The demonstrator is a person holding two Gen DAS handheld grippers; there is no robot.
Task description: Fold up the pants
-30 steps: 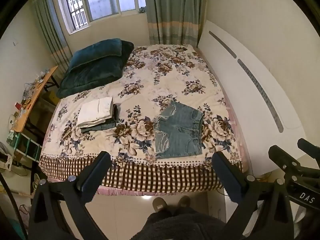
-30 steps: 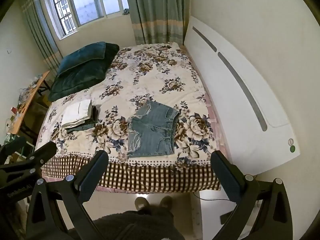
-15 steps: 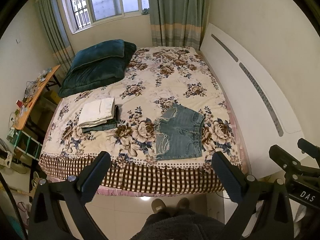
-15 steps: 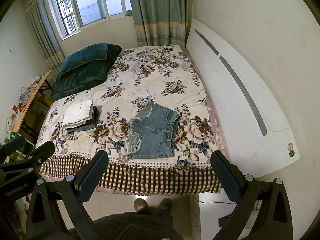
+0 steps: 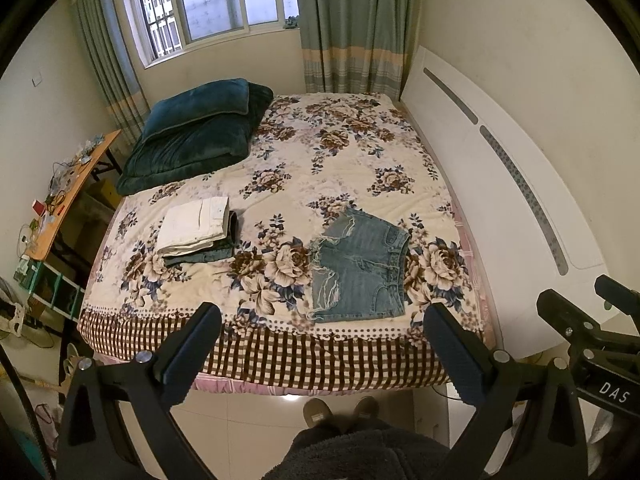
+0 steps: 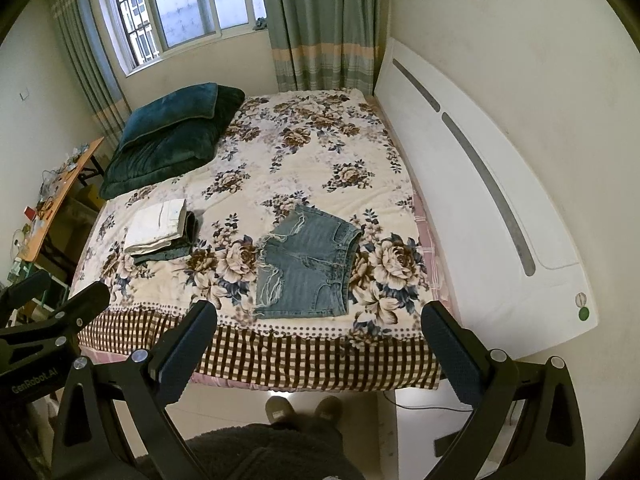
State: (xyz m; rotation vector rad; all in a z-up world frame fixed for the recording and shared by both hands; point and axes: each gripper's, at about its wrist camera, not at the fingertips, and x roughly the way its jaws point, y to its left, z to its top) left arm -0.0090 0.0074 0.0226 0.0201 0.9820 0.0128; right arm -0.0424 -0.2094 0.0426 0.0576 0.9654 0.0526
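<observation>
On the bed [image 5: 352, 140], denim shorts [image 5: 360, 268] lie flat; my left gripper [image 5: 320, 344] and right gripper [image 6: 318, 342] gape wide, empty, lettered "GenRobot.AI" and "DAS".

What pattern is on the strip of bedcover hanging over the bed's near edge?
A brown-and-cream check on the bedcover's edge strip, clearest in the left wrist view.

- I see faded denim shorts [image 5: 358, 270] with frayed hems.
- Bed [image 5: 280, 184] spread is soft, matt floral cloth.
- Blanket [image 5: 192, 136] looks plush teal velvet.
- Headboard [image 5: 500, 200] is smooth white.
- My left tool [image 5: 320, 352] is matt black plastic with metal screws.
</observation>
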